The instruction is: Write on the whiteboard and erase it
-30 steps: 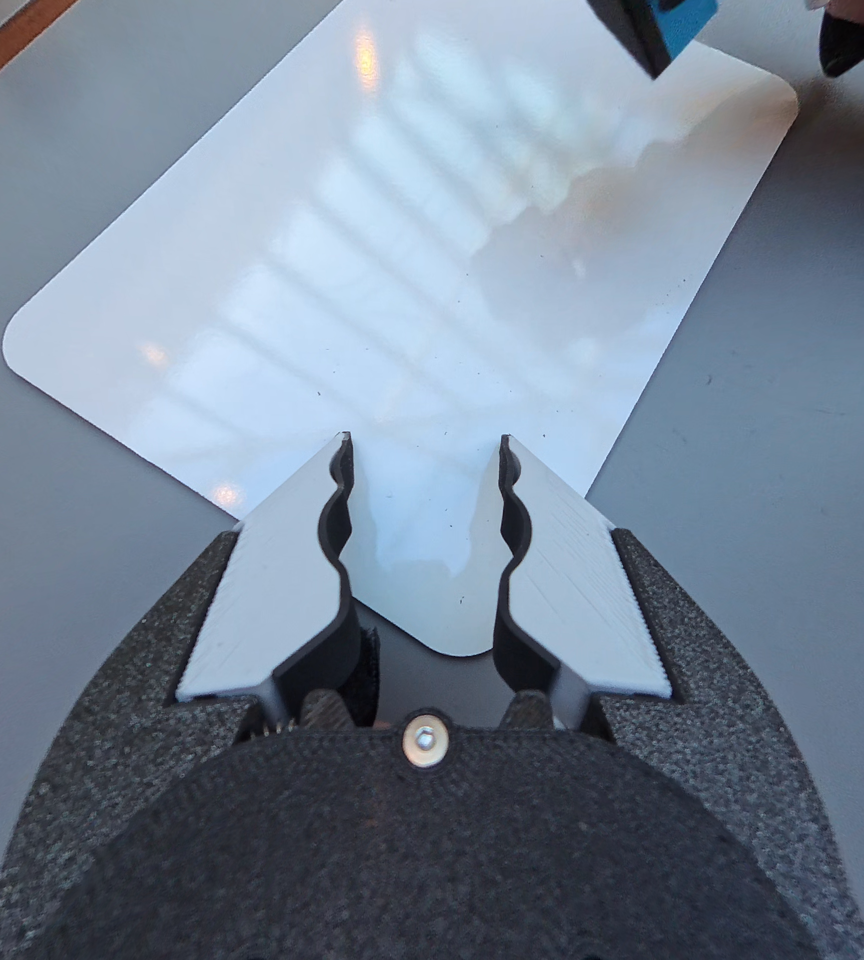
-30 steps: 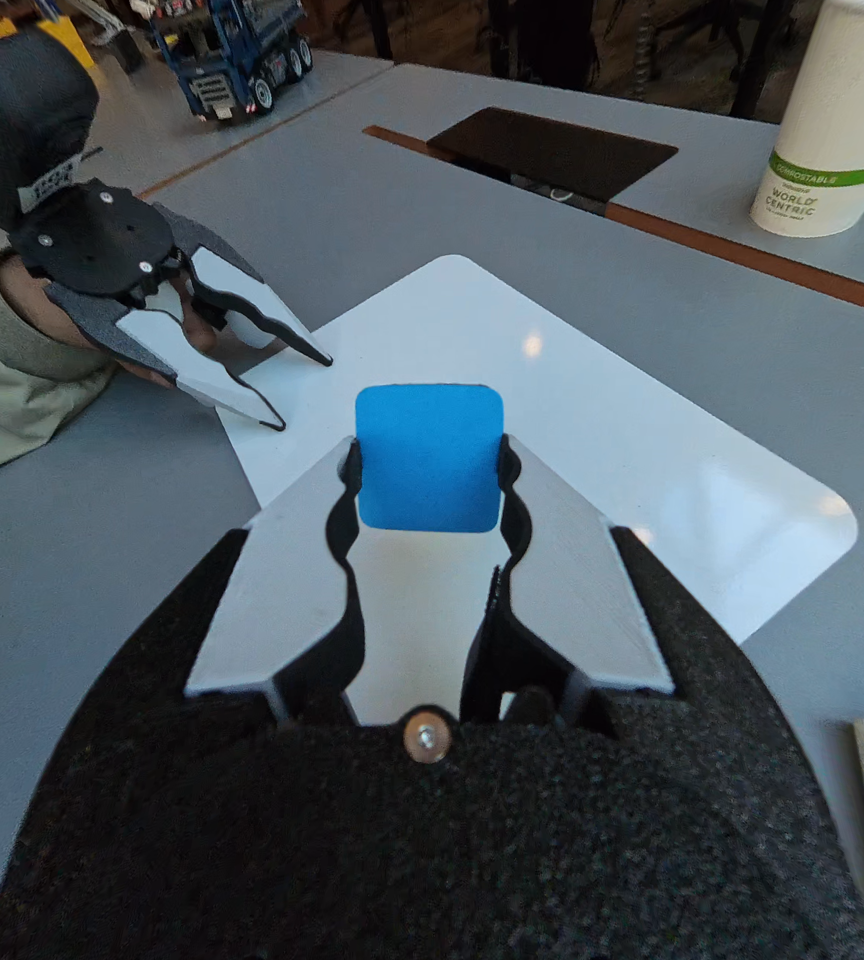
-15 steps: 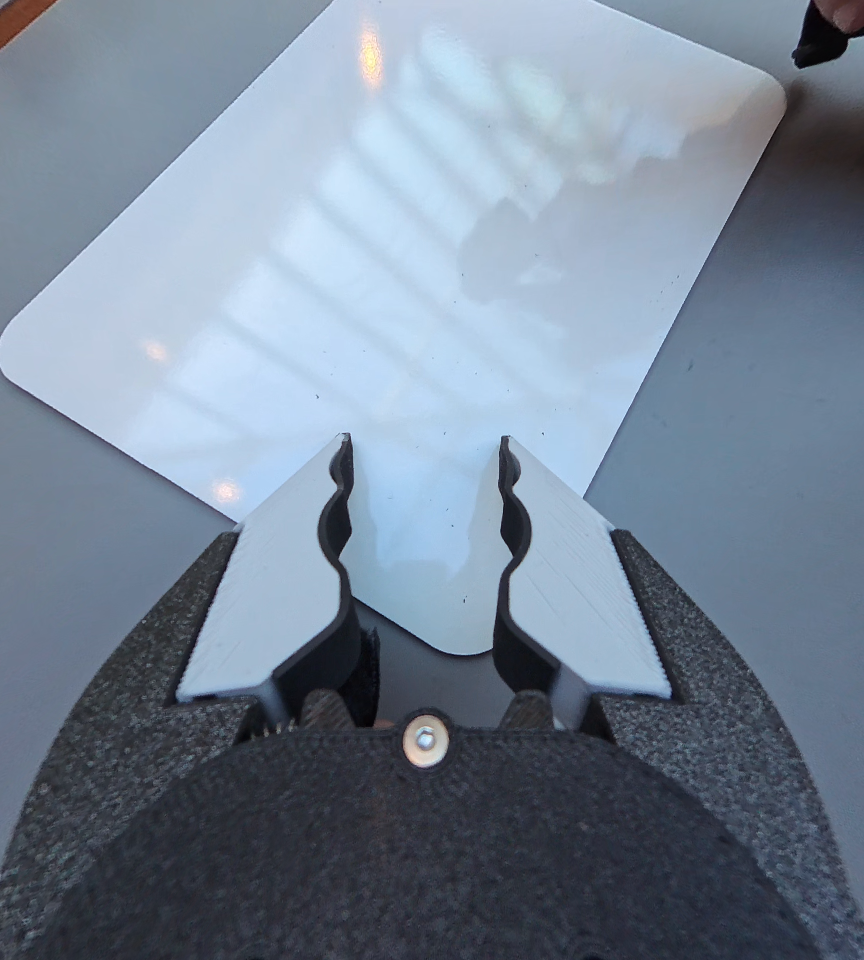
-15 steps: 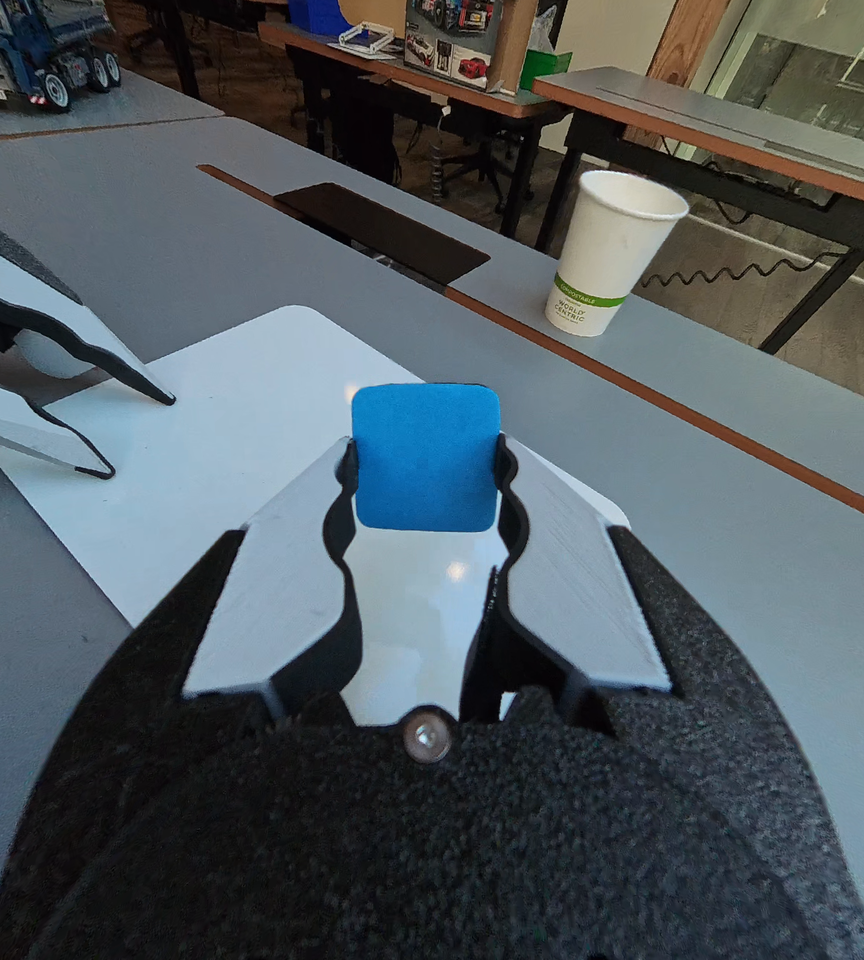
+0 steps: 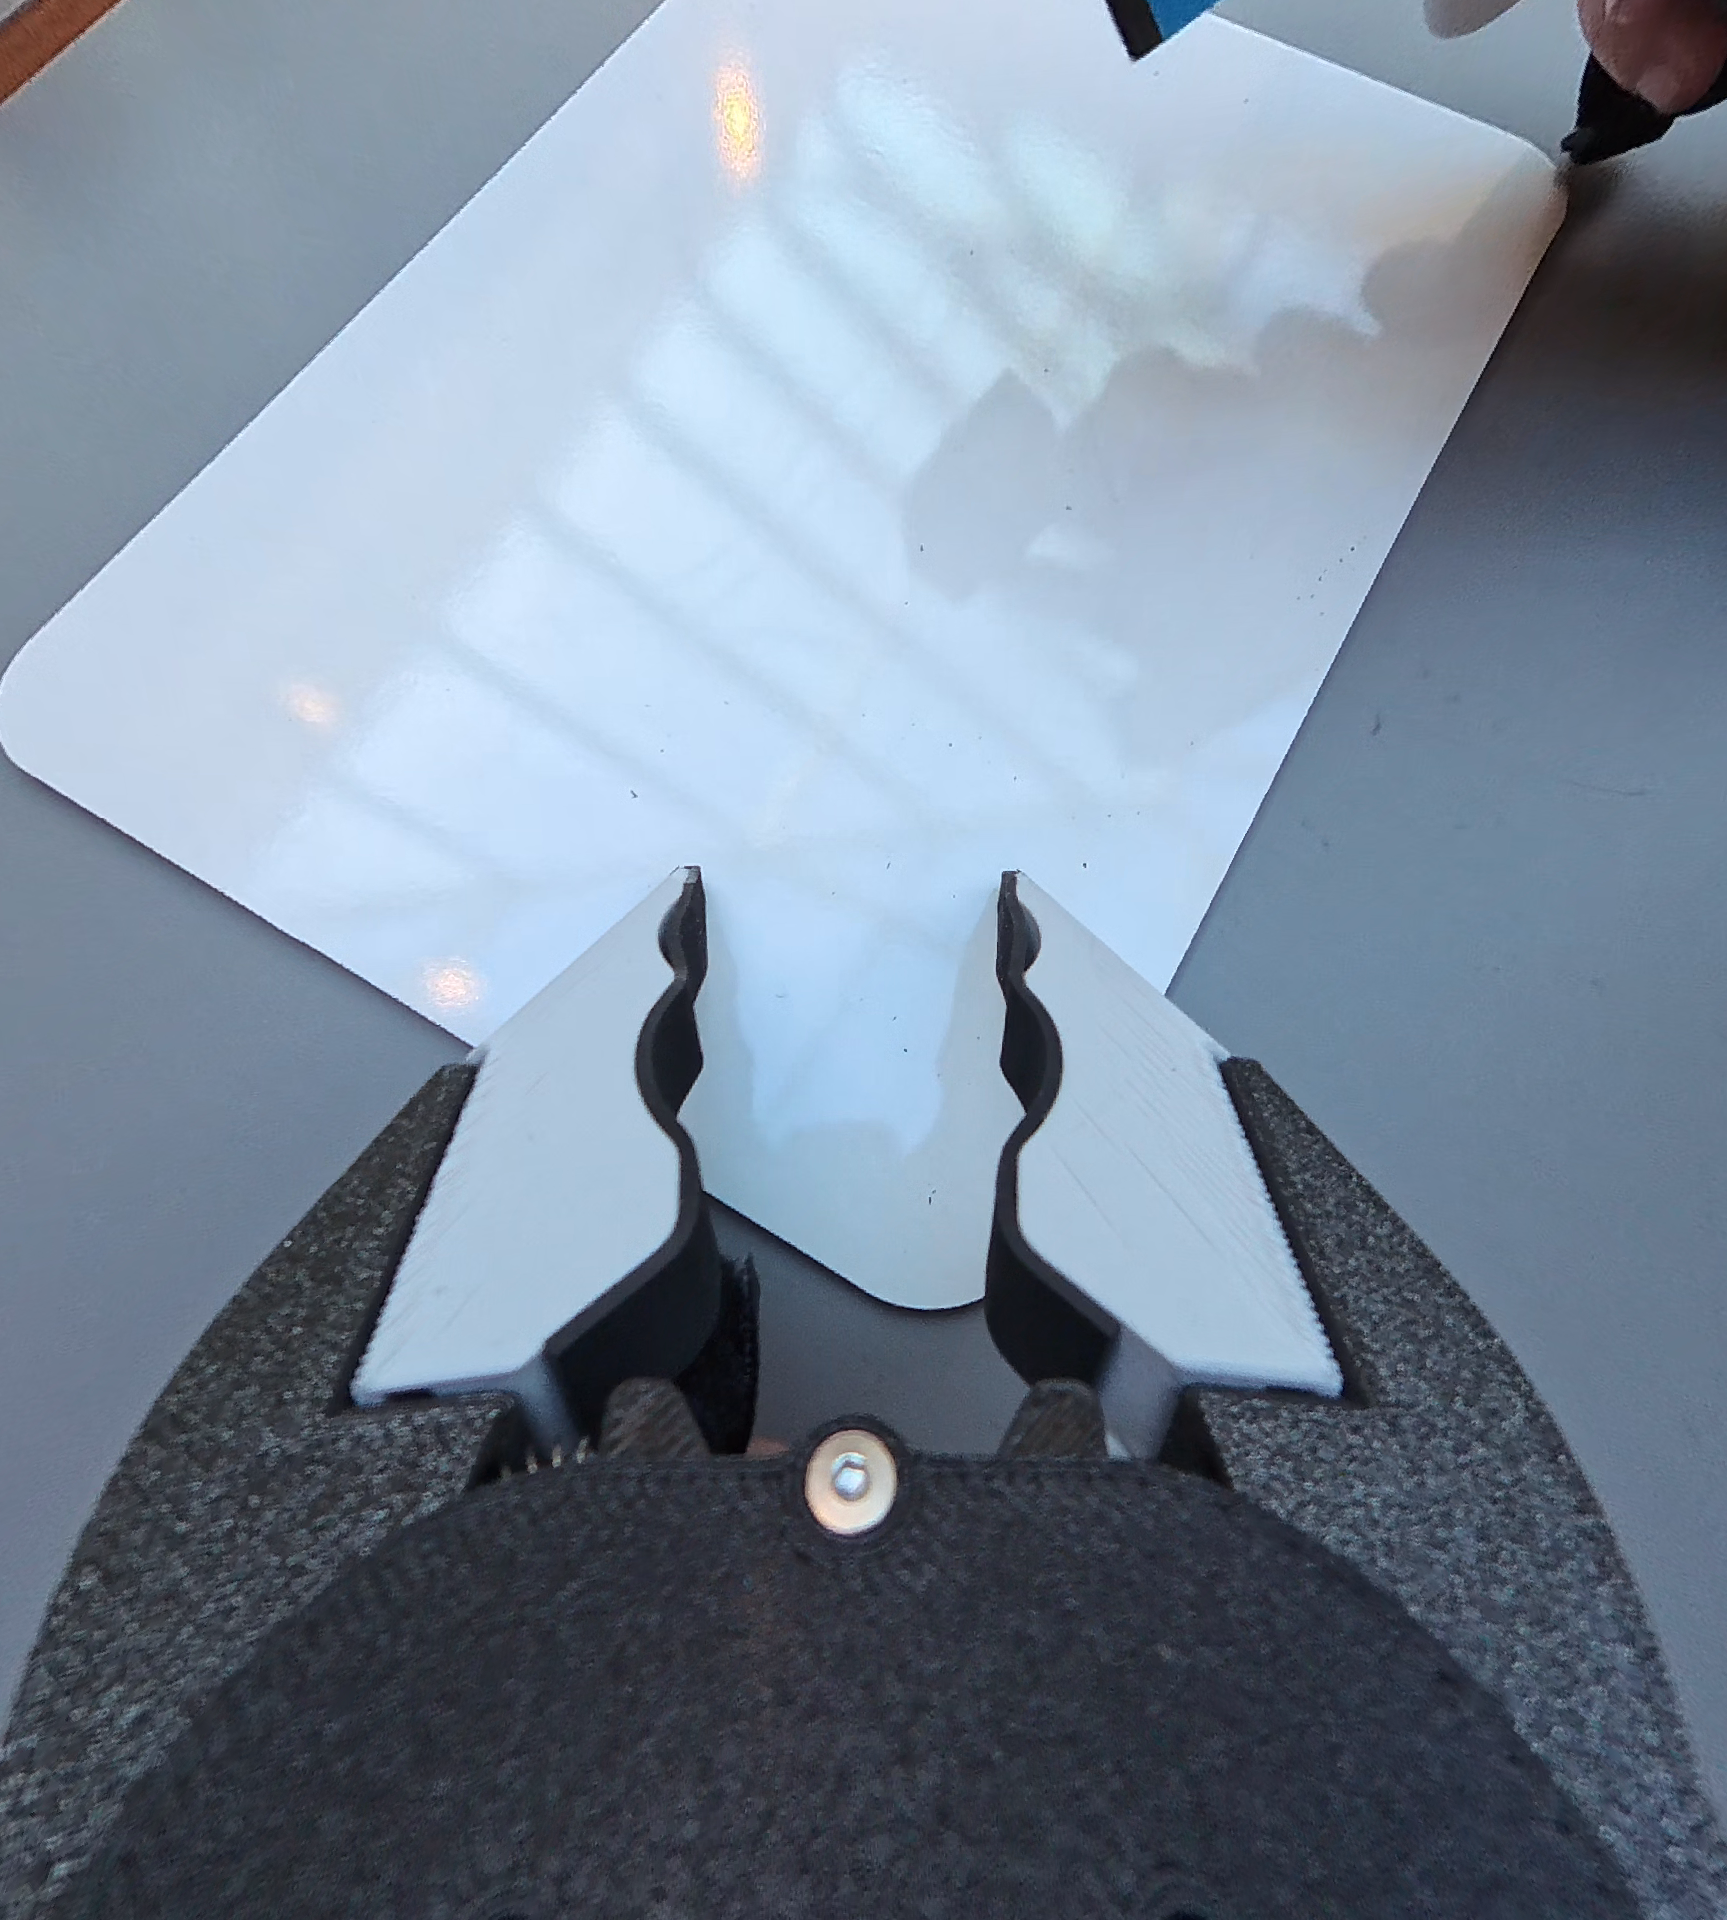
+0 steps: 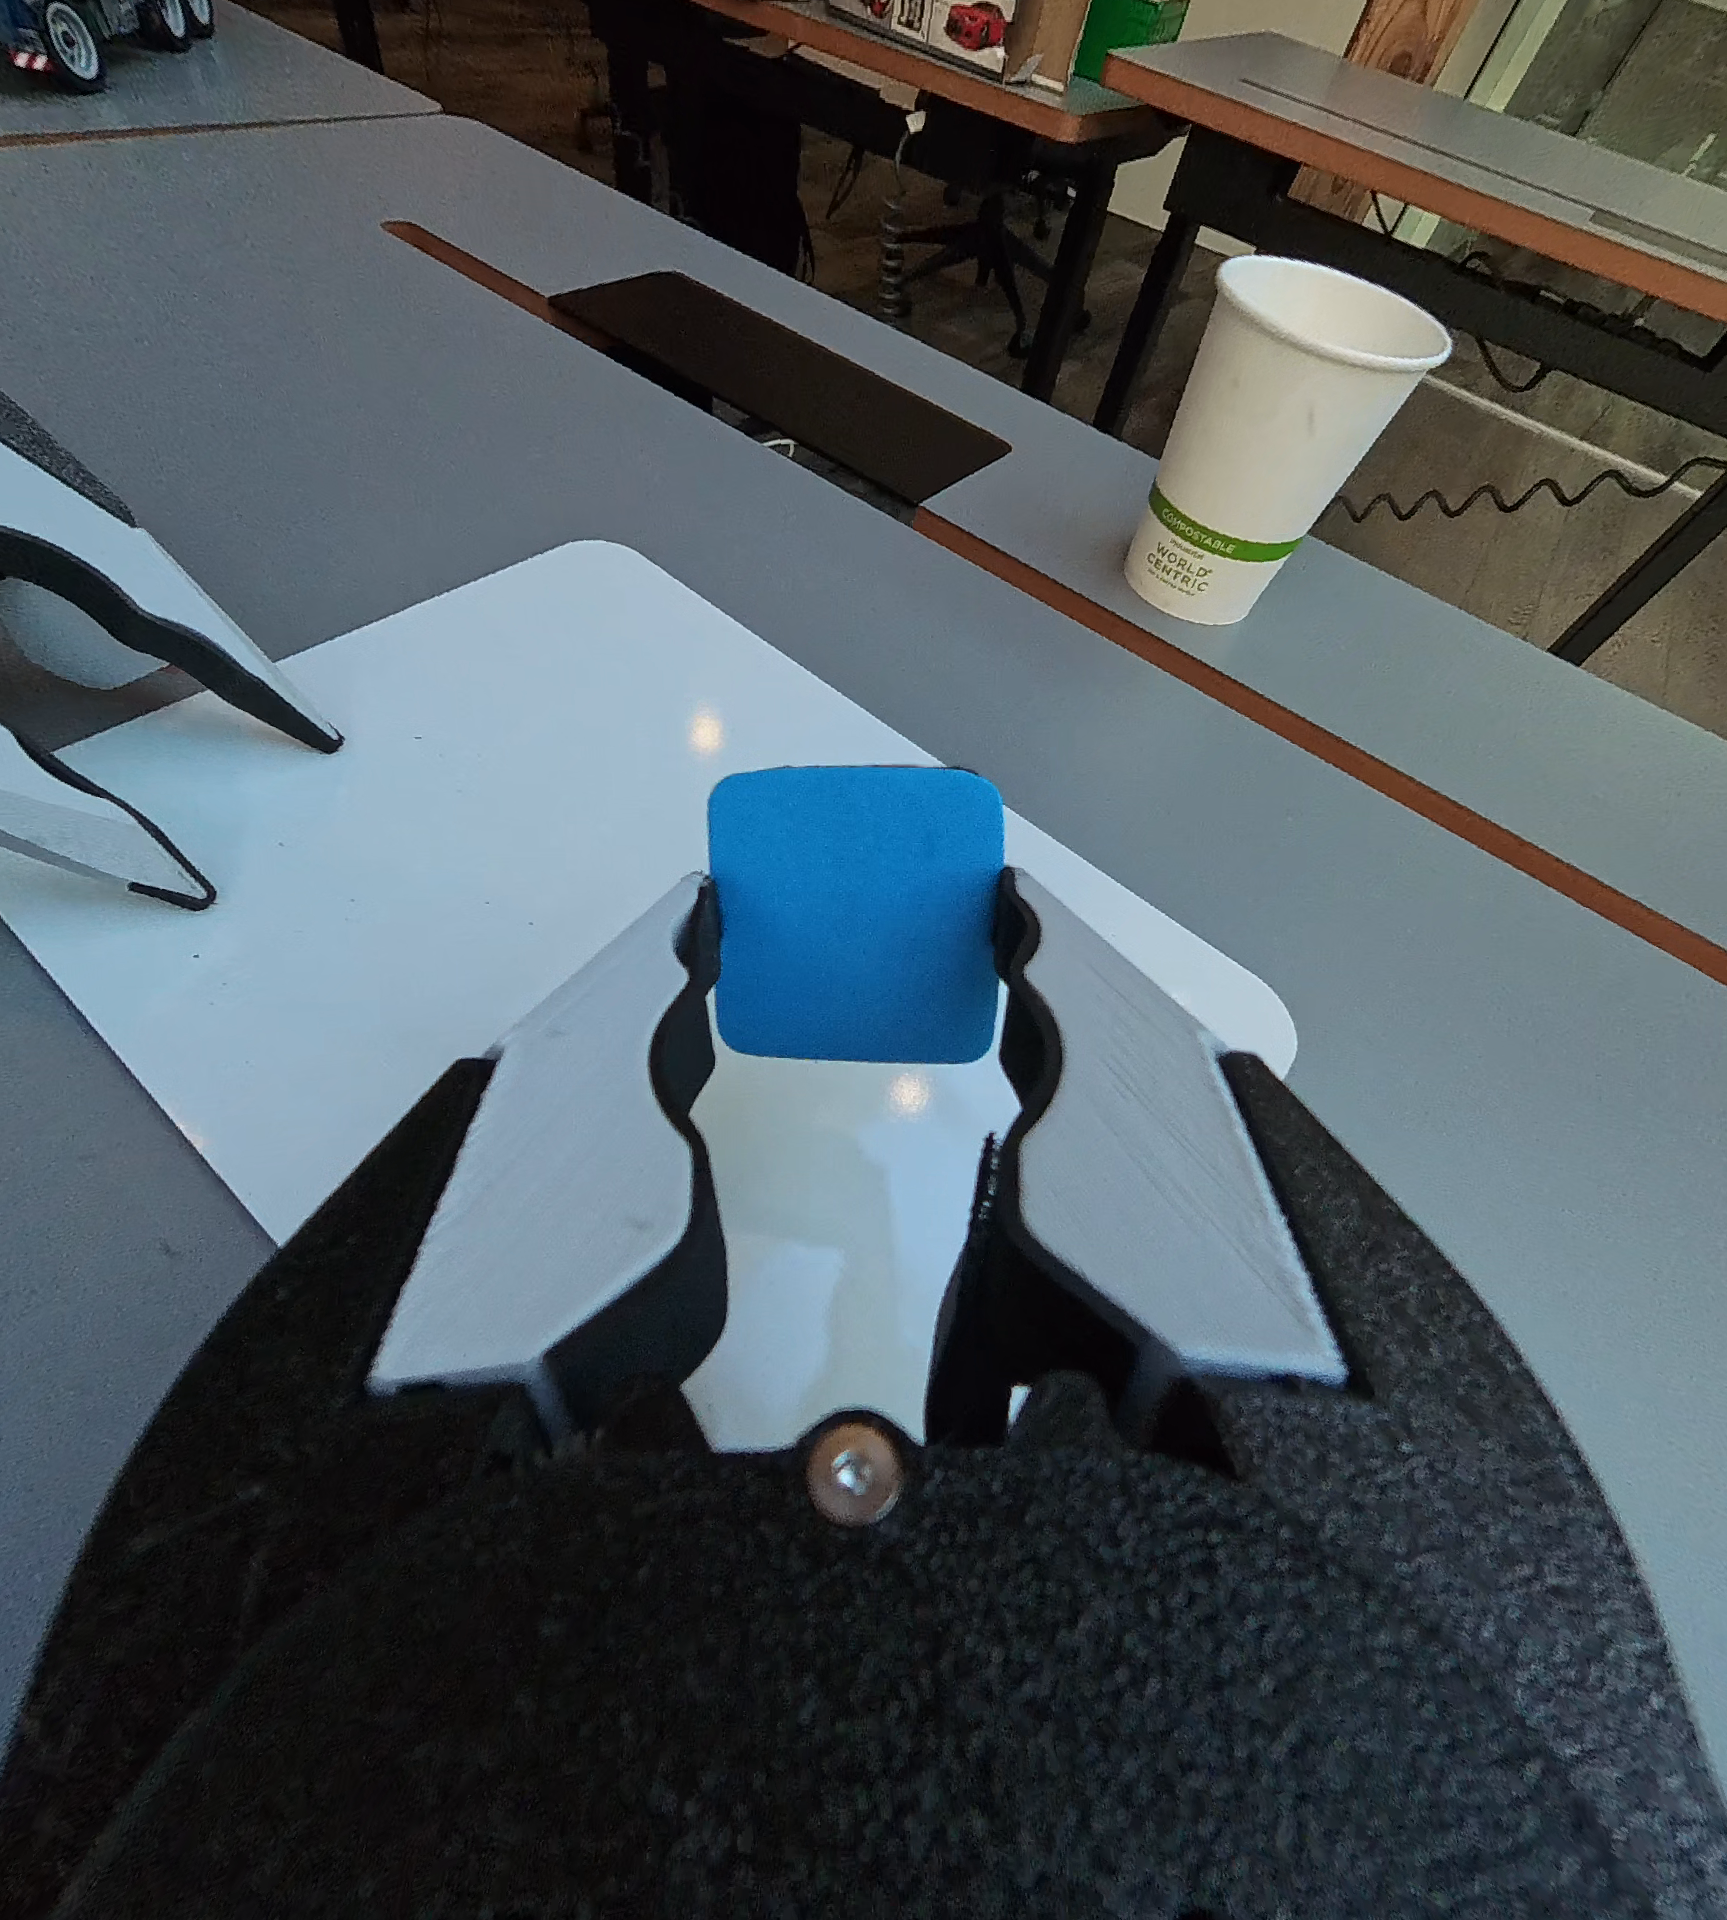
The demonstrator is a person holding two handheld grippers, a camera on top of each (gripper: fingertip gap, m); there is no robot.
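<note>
Right gripper (image 6: 854,896), jaws pinching a blue pad (image 6: 856,914) at the tips, held above the white board (image 6: 485,883) on the grey tabletop (image 6: 1461,987). Left gripper (image 5: 848,894): jaws spread w/ nothing between, tips over the board's near corner (contact unclear). Paper cup (image 6: 1274,436) stands well beyond the right jaws, to the right.

White paper cup (image 6: 1274,436): green band, printed lettering; elsewhere apparently none.
</note>
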